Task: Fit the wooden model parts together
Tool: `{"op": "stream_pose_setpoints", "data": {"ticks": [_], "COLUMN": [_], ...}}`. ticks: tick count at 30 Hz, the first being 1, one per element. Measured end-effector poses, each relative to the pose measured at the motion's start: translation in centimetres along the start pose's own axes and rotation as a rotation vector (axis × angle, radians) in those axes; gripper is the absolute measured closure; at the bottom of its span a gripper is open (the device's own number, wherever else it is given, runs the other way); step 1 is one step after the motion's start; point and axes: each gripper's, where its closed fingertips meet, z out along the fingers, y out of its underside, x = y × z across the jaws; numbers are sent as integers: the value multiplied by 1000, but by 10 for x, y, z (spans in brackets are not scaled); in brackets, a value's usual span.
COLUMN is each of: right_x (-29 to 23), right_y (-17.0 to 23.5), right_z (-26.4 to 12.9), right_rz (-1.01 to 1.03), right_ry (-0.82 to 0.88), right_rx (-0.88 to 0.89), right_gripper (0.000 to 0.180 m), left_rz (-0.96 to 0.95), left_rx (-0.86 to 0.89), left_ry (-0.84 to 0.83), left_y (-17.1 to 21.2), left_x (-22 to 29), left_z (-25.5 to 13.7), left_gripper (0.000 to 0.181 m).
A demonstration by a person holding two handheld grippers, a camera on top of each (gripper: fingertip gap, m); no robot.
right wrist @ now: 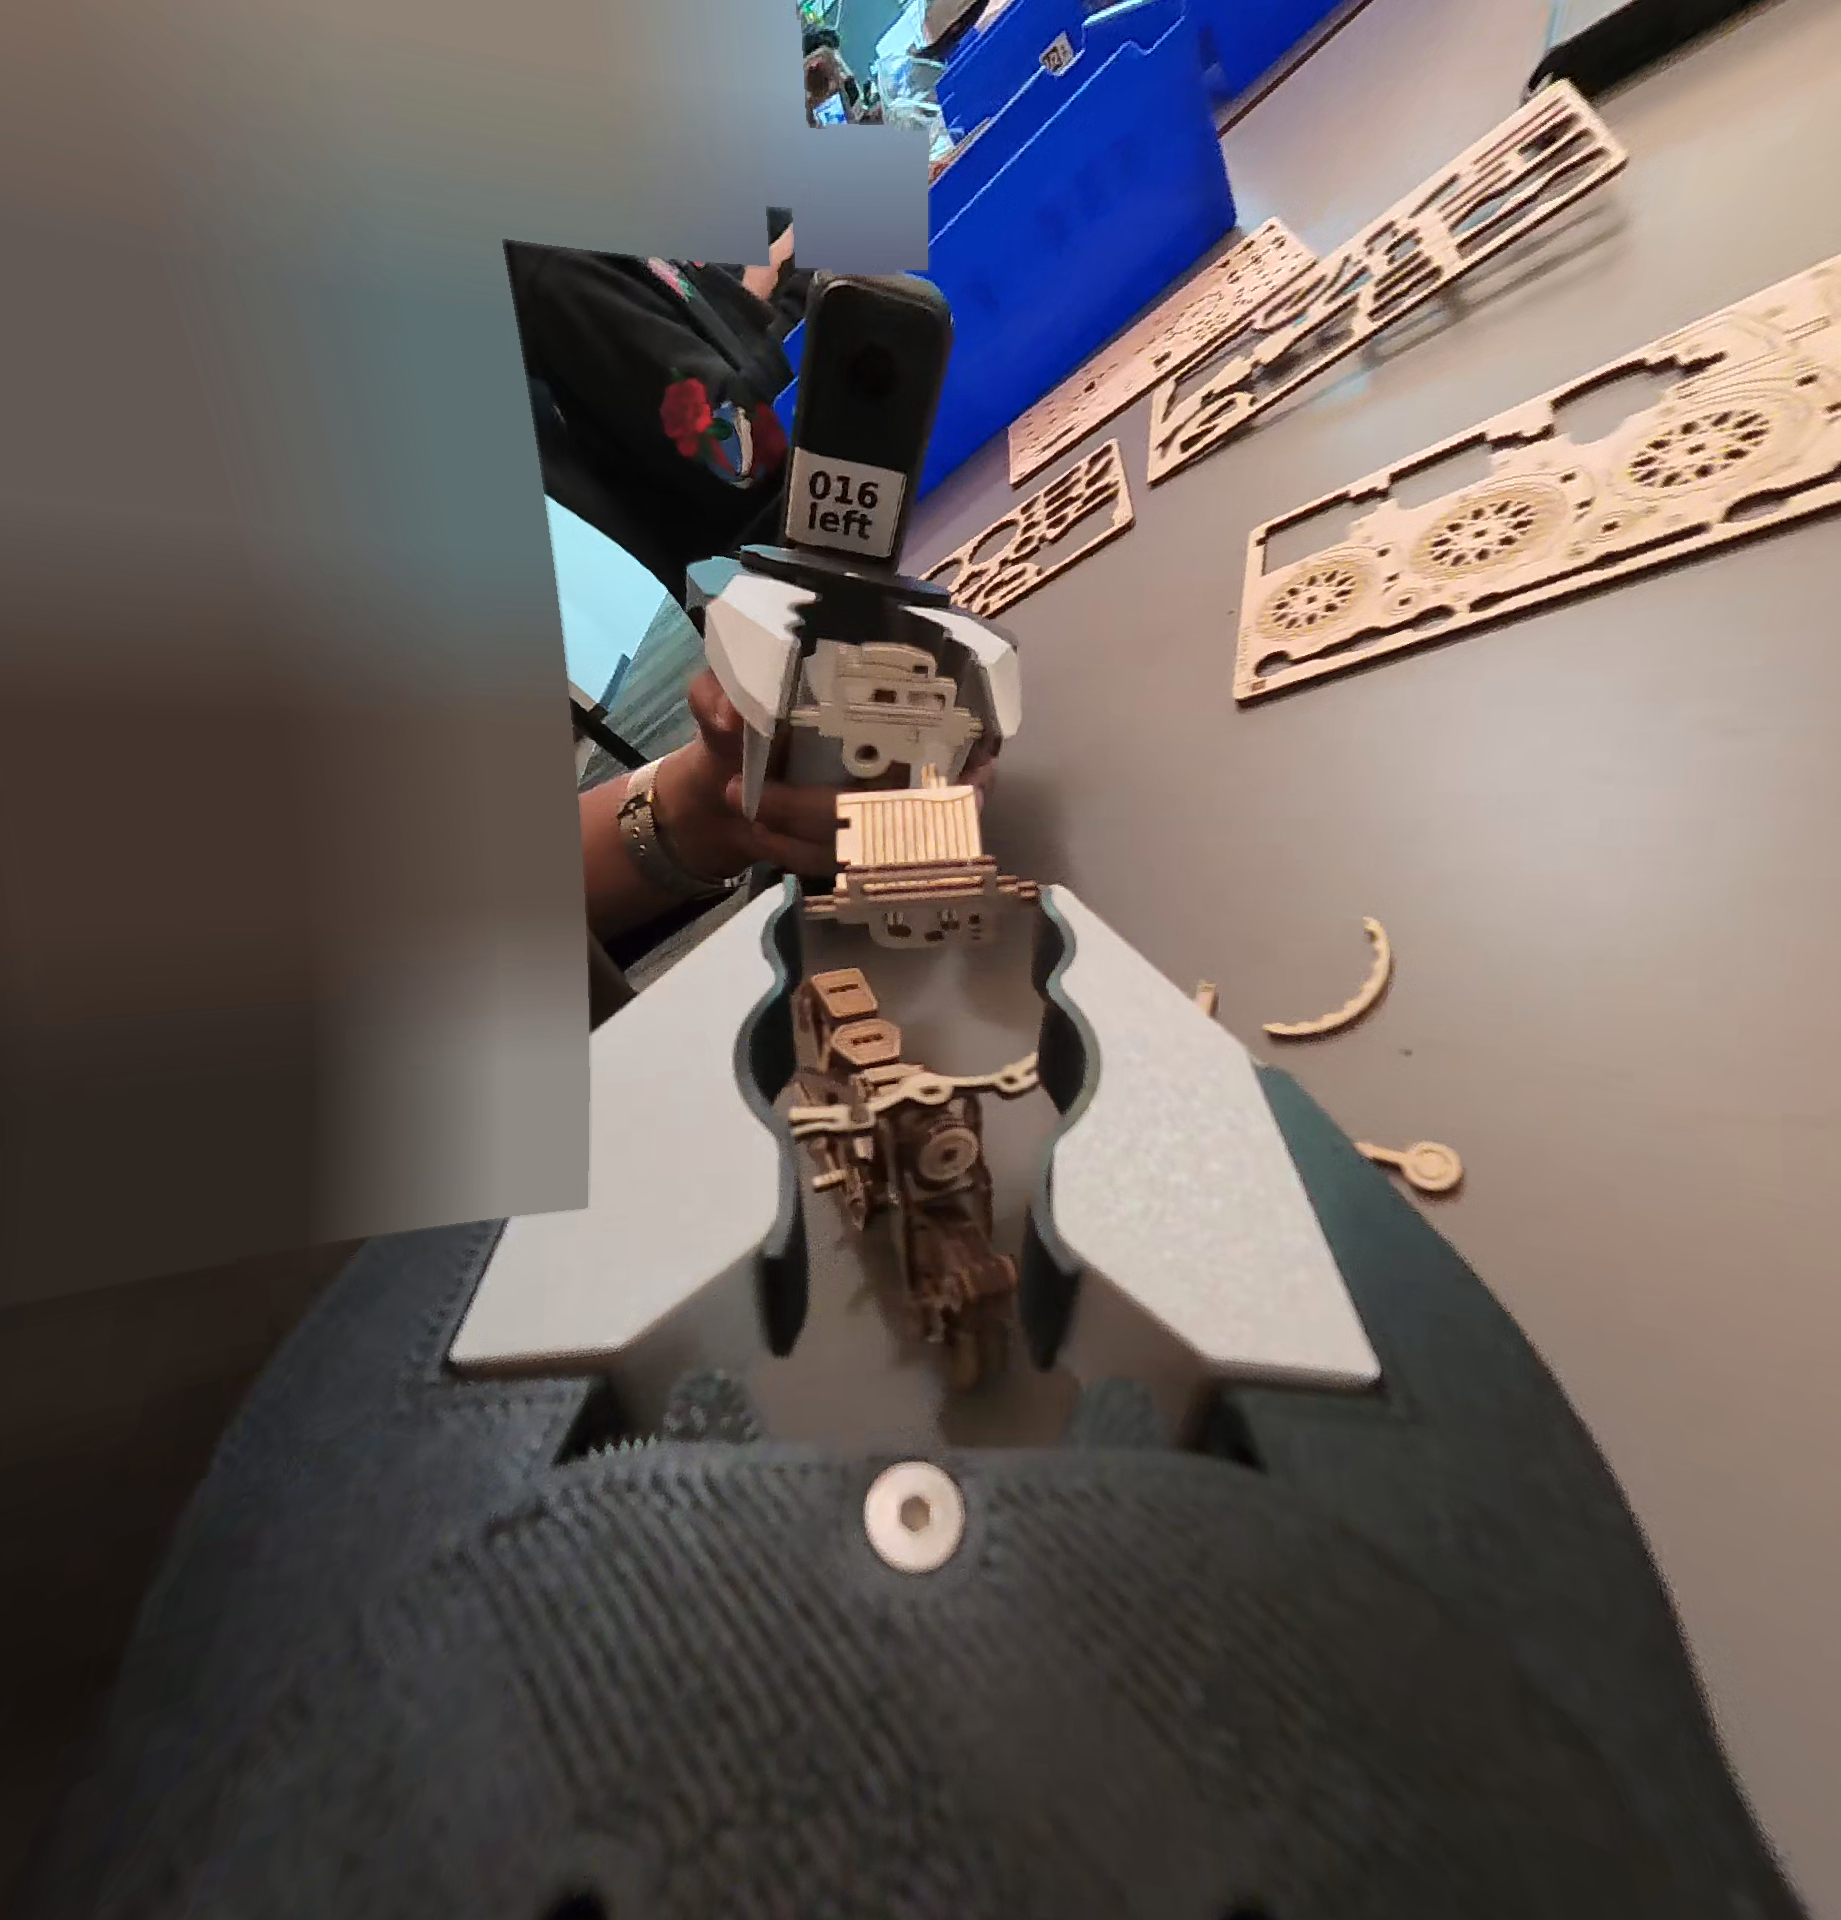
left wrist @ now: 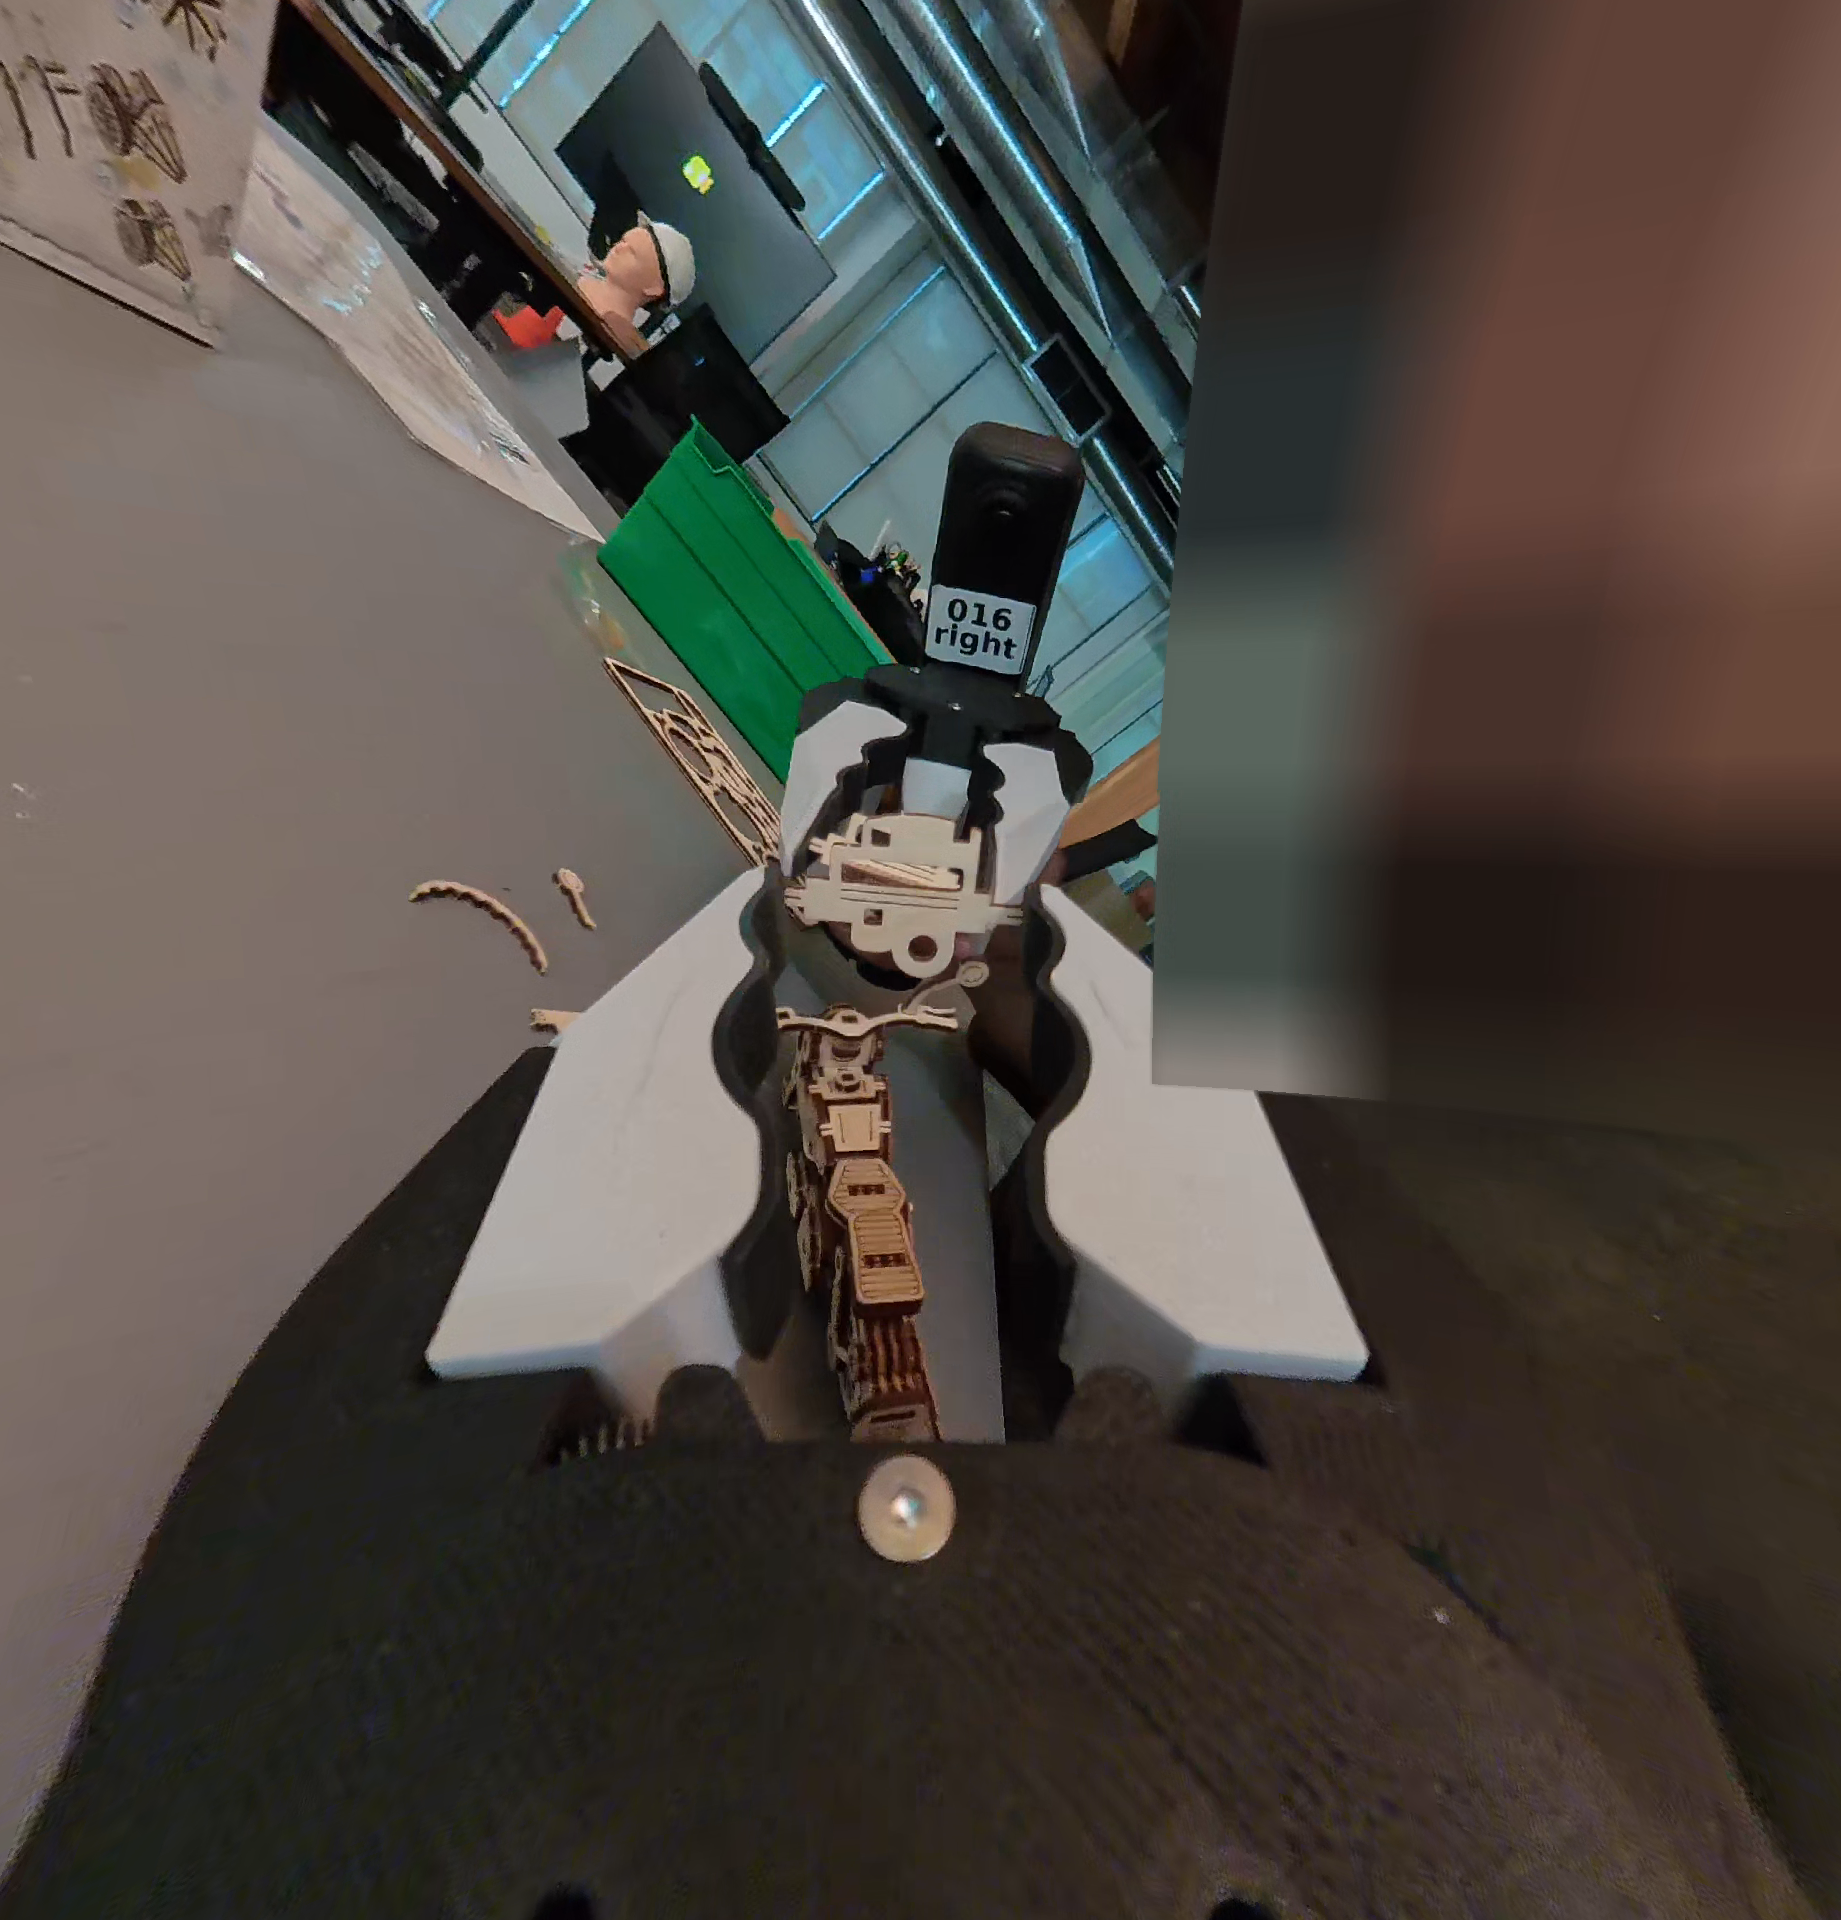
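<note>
The wooden model [left wrist: 864,1226], a small motorcycle, is sitting between the left gripper [left wrist: 900,997]'s fingers, which are standing fairly wide around it; whether they are gripping it I cannot tell. The right gripper [right wrist: 916,971] is facing it, jaws likewise apart. A green bin [left wrist: 729,592] and blue bin [right wrist: 1082,208], contents hidden, are standing on the grey table [left wrist: 220,831] among cut-out wooden sheets [right wrist: 1518,530].

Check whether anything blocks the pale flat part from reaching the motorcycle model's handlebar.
Nothing visible does. In the left wrist view the flat part sits just beyond the handlebar, with only a small open gap between them. The loose pieces lie off to the side on the table.
</note>
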Motion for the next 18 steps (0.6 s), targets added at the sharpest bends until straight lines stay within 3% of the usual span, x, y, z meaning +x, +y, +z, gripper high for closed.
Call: {"op": "stream_pose_setpoints", "data": {"ticks": [18], "right_x": [-10], "right_y": [2], "right_z": [-2], "right_rz": [12], "right_ry": [-55], "right_rx": [8], "right_gripper": [135], "left_rz": [22], "left_rx": [-36], "left_ry": [3], "left_y": [8], "left_x": [5], "left_z": [5], "left_gripper": [138]}}
